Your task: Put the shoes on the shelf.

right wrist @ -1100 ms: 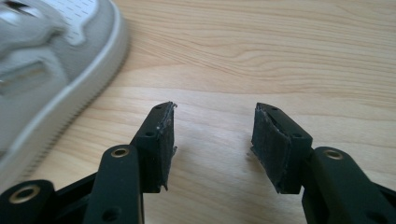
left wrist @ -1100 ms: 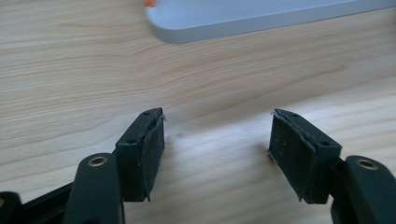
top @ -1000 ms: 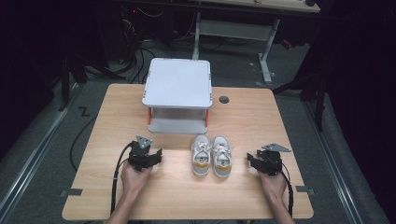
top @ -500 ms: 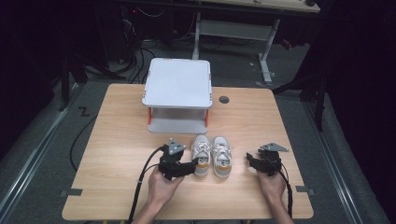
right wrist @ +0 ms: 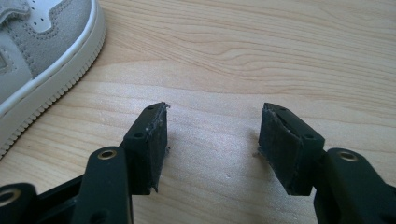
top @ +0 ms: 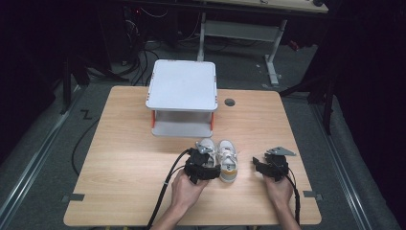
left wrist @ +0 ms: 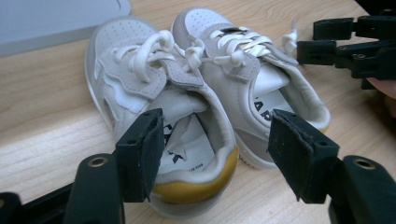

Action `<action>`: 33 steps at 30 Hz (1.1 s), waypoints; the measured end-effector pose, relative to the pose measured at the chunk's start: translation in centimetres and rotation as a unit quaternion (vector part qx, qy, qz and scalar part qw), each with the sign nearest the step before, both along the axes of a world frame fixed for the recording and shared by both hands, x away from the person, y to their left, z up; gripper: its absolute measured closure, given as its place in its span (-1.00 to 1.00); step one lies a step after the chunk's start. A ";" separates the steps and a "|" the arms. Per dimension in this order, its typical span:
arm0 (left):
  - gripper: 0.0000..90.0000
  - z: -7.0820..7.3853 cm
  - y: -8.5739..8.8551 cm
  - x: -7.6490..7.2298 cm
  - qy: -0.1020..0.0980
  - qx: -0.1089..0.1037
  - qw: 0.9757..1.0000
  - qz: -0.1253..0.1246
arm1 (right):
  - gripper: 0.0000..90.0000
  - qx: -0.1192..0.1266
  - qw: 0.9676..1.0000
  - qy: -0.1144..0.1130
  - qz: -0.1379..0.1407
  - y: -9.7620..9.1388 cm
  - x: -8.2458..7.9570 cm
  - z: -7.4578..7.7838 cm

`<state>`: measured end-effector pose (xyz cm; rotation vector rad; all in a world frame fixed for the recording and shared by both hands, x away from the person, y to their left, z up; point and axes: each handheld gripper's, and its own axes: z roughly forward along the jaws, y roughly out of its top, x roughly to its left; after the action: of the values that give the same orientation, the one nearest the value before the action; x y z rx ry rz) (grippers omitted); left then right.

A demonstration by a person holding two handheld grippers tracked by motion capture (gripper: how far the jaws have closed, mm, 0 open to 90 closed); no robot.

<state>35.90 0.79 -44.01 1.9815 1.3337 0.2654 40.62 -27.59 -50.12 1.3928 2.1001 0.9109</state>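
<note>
Two small white-and-grey sneakers are sitting side by side on the wooden table, toes pointing at the white two-tier stand just behind them. The left sneaker has a yellow heel patch and is touching the right sneaker along its inner side; laces are tied on both.

Left gripper is sitting right at the heel of the left sneaker, with the hand holding it from below in the high view. In the left gripper view its jaws are standing wide apart, one pad beside the left sneaker's outer heel, the other out past the gap by the right sneaker's heel. Nothing is clamped; whether the near pad is touching the shoe, cannot tell.

Right gripper is resting on bare table near the right sneaker's outer side, apart from it. In the right gripper view its jaws are spread and empty over the wood grain, the sneaker's grey toe and ribbed sole edge showing at upper left.

A dark round hole is in the tabletop beside the stand.
</note>
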 end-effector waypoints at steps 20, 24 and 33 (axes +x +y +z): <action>-0.03 -0.9 -2.5 2.2 0.016 0.027 0.999 0.007 | -0.06 -0.002 1.000 -0.001 -0.002 0.0 0.1 0.0; 0.13 -1.0 -2.8 2.2 0.011 0.035 0.999 -0.009 | -0.06 -0.002 1.000 0.000 -0.002 0.0 0.1 0.0; 0.54 -1.1 -3.1 2.3 0.008 0.061 0.998 -0.030 | -0.06 -0.001 1.000 0.000 -0.003 -0.1 0.1 0.0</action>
<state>38.17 -2.27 -45.10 2.1257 1.2941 0.3097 40.70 -27.64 -50.11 1.3969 2.0956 0.9075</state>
